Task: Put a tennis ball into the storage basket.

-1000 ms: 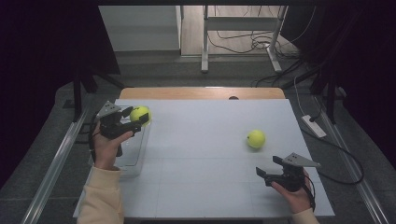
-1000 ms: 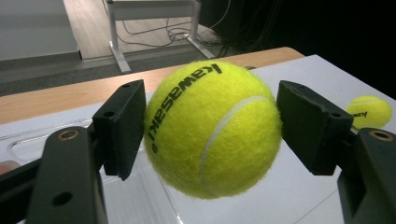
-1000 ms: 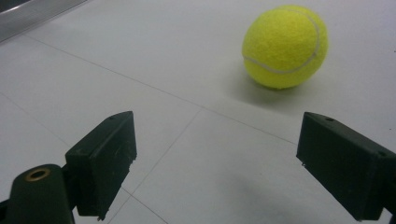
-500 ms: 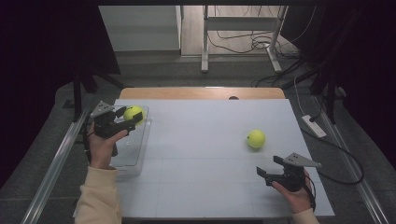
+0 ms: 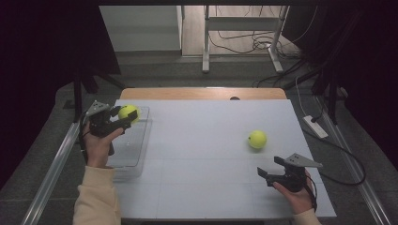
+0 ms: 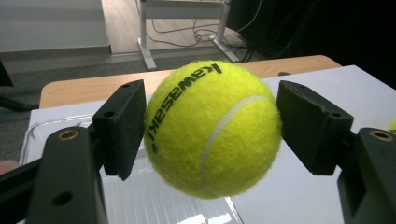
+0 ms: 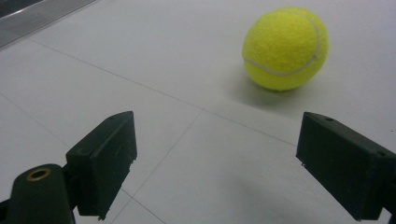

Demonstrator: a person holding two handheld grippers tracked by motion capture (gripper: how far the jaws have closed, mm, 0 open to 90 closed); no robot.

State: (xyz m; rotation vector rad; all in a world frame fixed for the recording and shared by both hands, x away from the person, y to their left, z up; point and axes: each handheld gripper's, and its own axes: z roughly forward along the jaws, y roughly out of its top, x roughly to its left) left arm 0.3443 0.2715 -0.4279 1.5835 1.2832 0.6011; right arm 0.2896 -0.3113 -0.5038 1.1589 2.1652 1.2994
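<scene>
L claw (image 6: 212, 126) clamped on Kawasaki tennis ball (image 6: 212, 128), held up over the clear plastic tray (image 5: 141, 140) at table's left edge, prob so it drops straight in | L wrist raised, jaws pointing fwd | R claw (image 7: 224, 158) wide open & empty, parked low near 2nd tennis ball (image 7: 285, 49) on the white tabletop (image 7: 140, 56), apart from it, prob next grab

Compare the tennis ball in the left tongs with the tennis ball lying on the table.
The held tennis ball is clamped between the left tongs above the clear tray; the loose tennis ball rests untouched on the white table, ahead of the open right tongs. The held tennis ball shows black "Kawasaki" lettering; the loose tennis ball shows just its seam. Both are yellow-green and fuzzy.
</scene>
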